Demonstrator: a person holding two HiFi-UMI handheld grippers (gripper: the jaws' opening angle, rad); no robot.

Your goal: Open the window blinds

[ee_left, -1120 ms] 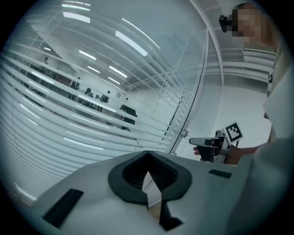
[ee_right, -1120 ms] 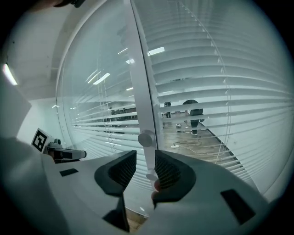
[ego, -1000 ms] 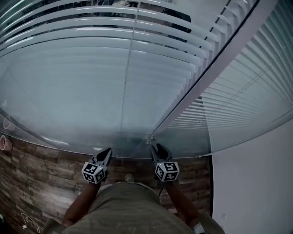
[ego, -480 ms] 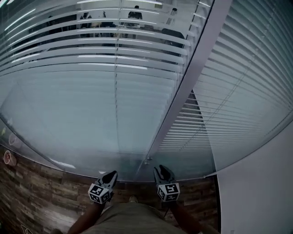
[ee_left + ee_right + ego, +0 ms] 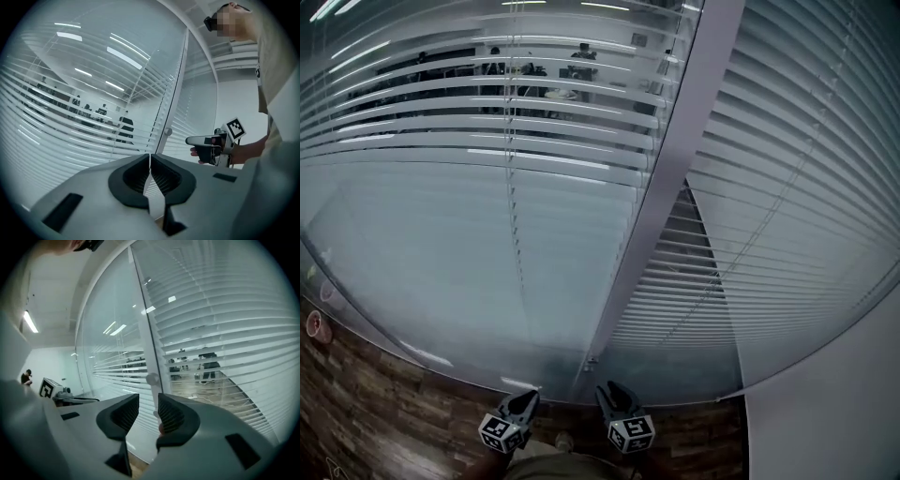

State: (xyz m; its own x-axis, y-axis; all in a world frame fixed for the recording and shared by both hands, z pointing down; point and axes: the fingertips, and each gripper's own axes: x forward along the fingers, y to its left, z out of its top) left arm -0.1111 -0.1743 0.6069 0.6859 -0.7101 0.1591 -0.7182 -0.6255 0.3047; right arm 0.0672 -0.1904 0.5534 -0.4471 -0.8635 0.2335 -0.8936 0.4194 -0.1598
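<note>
Window blinds (image 5: 487, 150) are shown behind glass, L & R of grey frame post (image 5: 661, 197), ahead of both tools. L tool (image 5: 528, 398) is held closed, empty; R tool (image 5: 607, 390) is held open, nothing gripped.

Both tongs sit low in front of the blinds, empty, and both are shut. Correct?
Not quite: only the left tongs are shut. The right tongs are open, with a clear gap between the jaws and nothing in it, as the right gripper view shows. Both are empty and low in front of the blinds.
</note>
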